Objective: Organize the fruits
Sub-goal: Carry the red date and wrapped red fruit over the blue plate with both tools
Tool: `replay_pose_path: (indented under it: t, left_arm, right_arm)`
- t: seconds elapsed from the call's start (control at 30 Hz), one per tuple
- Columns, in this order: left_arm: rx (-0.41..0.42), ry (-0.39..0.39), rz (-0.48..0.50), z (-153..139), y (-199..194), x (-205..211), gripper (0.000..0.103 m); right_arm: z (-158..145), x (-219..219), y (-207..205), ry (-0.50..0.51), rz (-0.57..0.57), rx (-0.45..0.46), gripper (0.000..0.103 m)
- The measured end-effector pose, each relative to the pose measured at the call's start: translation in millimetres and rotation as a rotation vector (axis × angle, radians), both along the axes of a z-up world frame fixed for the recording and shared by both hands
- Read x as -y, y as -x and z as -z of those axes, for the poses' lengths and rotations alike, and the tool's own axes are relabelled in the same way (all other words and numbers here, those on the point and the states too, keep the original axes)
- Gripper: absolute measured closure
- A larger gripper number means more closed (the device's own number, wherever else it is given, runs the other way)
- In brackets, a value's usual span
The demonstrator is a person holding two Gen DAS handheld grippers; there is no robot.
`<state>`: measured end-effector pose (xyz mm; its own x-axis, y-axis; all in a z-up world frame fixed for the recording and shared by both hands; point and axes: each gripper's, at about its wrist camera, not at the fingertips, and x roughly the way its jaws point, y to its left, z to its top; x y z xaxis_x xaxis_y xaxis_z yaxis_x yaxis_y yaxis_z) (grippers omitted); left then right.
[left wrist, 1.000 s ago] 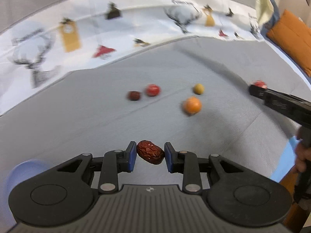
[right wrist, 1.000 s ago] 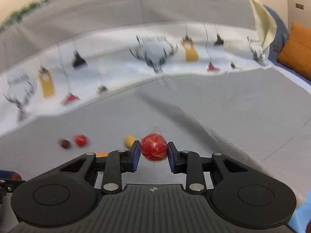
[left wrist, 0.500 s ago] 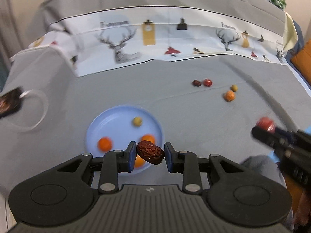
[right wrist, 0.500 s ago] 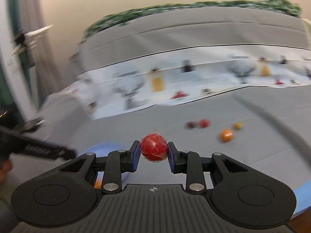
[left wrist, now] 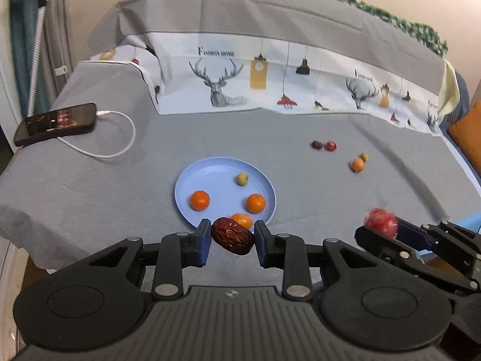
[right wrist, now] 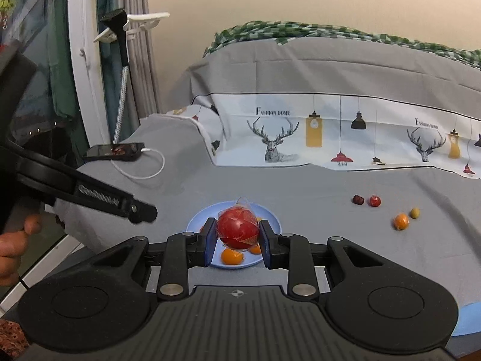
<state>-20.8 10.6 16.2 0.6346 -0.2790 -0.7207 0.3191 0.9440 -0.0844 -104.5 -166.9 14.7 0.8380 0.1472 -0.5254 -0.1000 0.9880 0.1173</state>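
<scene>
My left gripper [left wrist: 232, 238] is shut on a wrinkled dark red date [left wrist: 232, 238], held just in front of the near rim of the blue plate [left wrist: 210, 168]. The plate holds three oranges, such as the left one [left wrist: 199, 200], and a small green fruit [left wrist: 242, 178]. My right gripper [right wrist: 237, 234] is shut on a red wrapped fruit [right wrist: 237, 231], in front of the same blue plate [right wrist: 272, 216]; it also shows in the left wrist view as the right gripper [left wrist: 381, 225] at the right. On the grey cloth farther right lie a dark date [left wrist: 316, 144], a red fruit [left wrist: 331, 146], an orange [left wrist: 357, 165] and a green fruit [left wrist: 364, 156].
A black phone [left wrist: 55, 123] with a white cable [left wrist: 120, 138] lies at the far left of the cloth. A printed deer cloth [left wrist: 270, 90] runs along the back. An orange cushion [left wrist: 469, 132] sits at the right edge. A hand [right wrist: 15, 240] holds the left gripper's handle.
Both grippers have swung left from the loose fruits to the blue plate, each still carrying its fruit. The plate and phone have come into view.
</scene>
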Motion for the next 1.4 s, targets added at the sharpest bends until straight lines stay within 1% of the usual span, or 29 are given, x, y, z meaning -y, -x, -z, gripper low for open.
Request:
replay_pose_path:
  t: [0.23,0.6,0.9,1.17,1.4]
  left_arm:
    - [0.0,0.044,-0.019,-6,9,-15,0.069]
    - [0.006,0.049,-0.01,-5,11,-14,0.069]
    - [-0.01,0.037,-0.019,0,7,-10,0.069]
    - [-0.024,0.034,-0.032,4,-1,-11,0.069]
    - [-0.051,0.034,-0.043,11,-18,-13,0.069]
  right_arm:
    - [-5,-14,6,0.035,-0.016,0.027,0.072]
    - [-6,-12,11,0.037,-0.003,0.038,0.072]
    - [-1,-14,5,0.026,-0.004,0.02,0.072]
    - [5,-15,-9,0.024,-0.02,-0.017,0.072]
    - [16,-15,-22,0.014,-0.014,-0.055,0.072]
